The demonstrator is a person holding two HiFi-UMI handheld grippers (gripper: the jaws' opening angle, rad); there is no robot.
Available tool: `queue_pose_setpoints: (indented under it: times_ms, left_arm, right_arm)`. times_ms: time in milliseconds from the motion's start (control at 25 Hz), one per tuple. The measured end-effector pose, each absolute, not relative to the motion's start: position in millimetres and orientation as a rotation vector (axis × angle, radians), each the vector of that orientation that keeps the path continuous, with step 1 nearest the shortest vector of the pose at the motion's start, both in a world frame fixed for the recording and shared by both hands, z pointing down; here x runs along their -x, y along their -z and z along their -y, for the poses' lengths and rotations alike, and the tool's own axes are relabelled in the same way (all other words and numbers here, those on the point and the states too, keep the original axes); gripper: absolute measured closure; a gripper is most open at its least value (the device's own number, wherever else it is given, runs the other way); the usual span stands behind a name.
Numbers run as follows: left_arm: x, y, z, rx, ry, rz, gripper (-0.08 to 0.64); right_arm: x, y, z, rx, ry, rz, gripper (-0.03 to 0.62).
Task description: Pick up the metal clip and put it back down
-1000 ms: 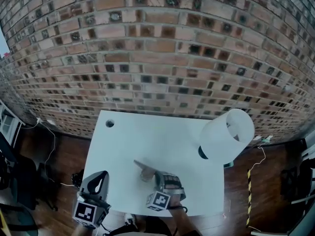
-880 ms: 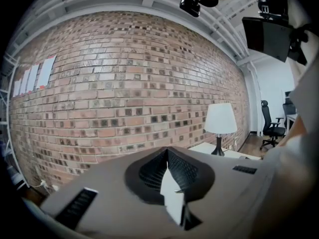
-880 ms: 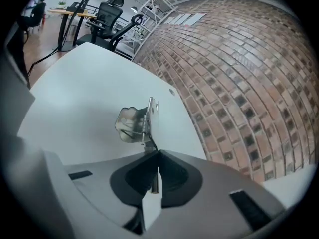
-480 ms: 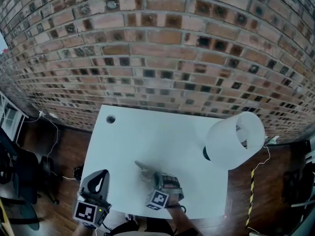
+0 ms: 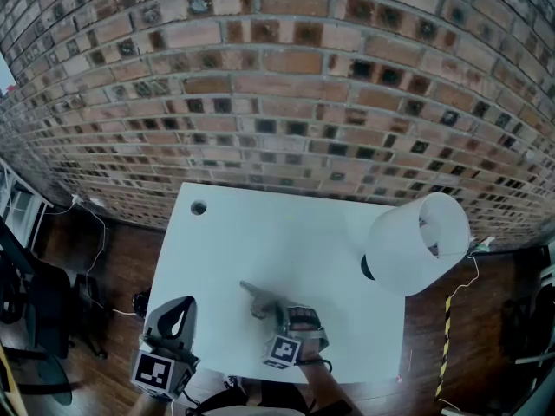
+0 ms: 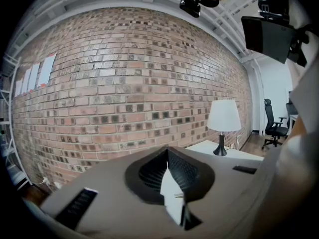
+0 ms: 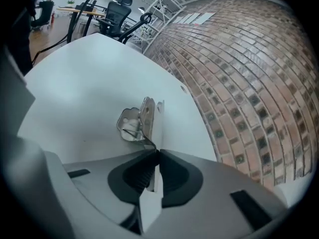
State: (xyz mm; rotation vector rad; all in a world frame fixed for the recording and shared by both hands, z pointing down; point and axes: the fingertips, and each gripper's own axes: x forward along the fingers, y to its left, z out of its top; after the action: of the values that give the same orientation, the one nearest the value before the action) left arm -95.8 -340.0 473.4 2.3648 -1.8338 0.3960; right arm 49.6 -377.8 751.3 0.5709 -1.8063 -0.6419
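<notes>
The metal clip (image 5: 254,300) lies on the white table (image 5: 286,241) near its front edge. In the right gripper view the clip (image 7: 139,123) rests flat just beyond the jaw tips, its wire handle reaching in between them. My right gripper (image 5: 270,312) (image 7: 155,152) sits right behind the clip; its jaws are opening, with a thin gap showing between the pads. My left gripper (image 5: 178,310) (image 6: 167,152) hangs off the table's front left corner, jaws shut and empty, facing the brick wall.
A white-shaded lamp (image 5: 416,241) (image 6: 223,116) stands at the table's right edge. A cable hole (image 5: 199,207) sits in the far left corner. A brick wall runs directly behind the table. Office chairs (image 7: 117,6) stand off to the left.
The head view has shifted a little. The right gripper and clip stay at the same spot on the table. The left gripper has not moved.
</notes>
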Motion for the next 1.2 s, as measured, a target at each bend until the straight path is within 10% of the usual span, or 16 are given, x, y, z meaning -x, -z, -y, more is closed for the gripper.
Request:
queue_pose_setpoints:
  times_ms: [960,1200]
  left_arm:
    - [93.5,-452.4,289.4,-2.483,-0.327,1.750,0.558]
    - [108.8,-431.1,270.1,-2.557,-0.252,1.749,0.557]
  right_arm:
    - [-88.3,-714.1,327.8,-0.708,0.370,1.915,0.465]
    - [-102.8,-631.0,313.9,-1.041,0.185,2.004,0.560]
